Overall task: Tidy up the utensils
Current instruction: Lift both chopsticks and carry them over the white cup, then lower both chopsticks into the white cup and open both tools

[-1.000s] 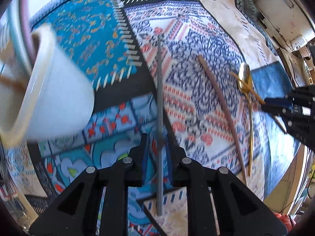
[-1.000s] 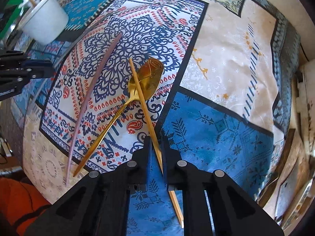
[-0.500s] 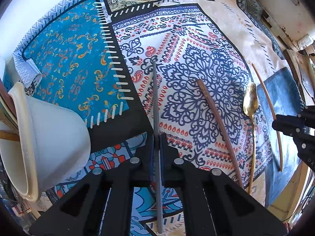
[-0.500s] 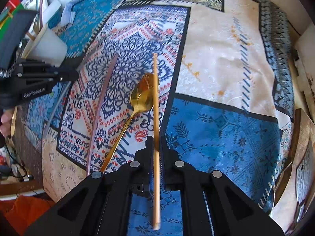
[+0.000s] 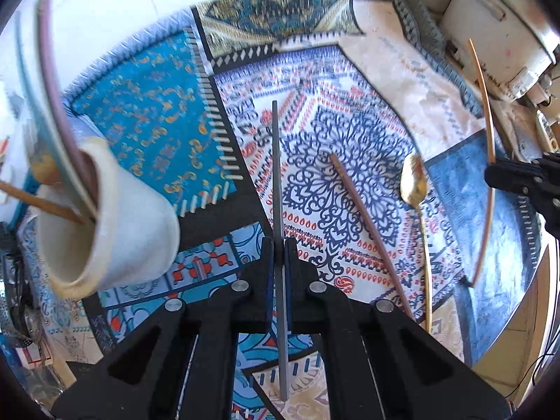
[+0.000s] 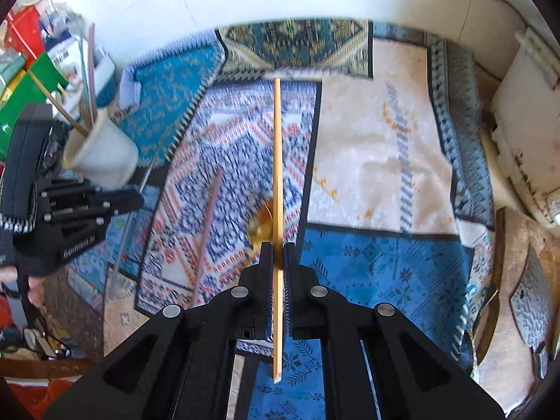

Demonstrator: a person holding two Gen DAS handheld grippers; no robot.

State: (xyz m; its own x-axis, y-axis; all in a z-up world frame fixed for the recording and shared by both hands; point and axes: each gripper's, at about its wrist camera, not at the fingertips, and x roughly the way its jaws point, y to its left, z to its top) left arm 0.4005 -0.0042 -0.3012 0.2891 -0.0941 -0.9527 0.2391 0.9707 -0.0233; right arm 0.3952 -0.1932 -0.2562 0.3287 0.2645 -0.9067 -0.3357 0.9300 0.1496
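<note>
Cup and chopsticks in mid-sort

White cup (image 5: 105, 224) at nine o'clock in the left wrist view holds several sticks. Left gripper (image 5: 276, 245) is clamped on a grey chopstick (image 5: 274, 161); right gripper (image 6: 276, 248) pinches a tan chopstick (image 6: 277, 147). Brown chopstick (image 5: 367, 227) and gold spoon (image 5: 414, 182) lie on the patterned cloth (image 5: 157, 122) toward three o'clock.

Left hand-held gripper (image 5: 279, 245): matte black plastic, two angular fingers with triangular cut-outs, four round silver screw heads across the linkage, blue pads on the inner faces. Right hand-held gripper (image 6: 277, 248): same build, with ribbed blue pads. At the left edge of the right wrist view, the left unit's black body carries white lettering, too blurred to read.
</note>
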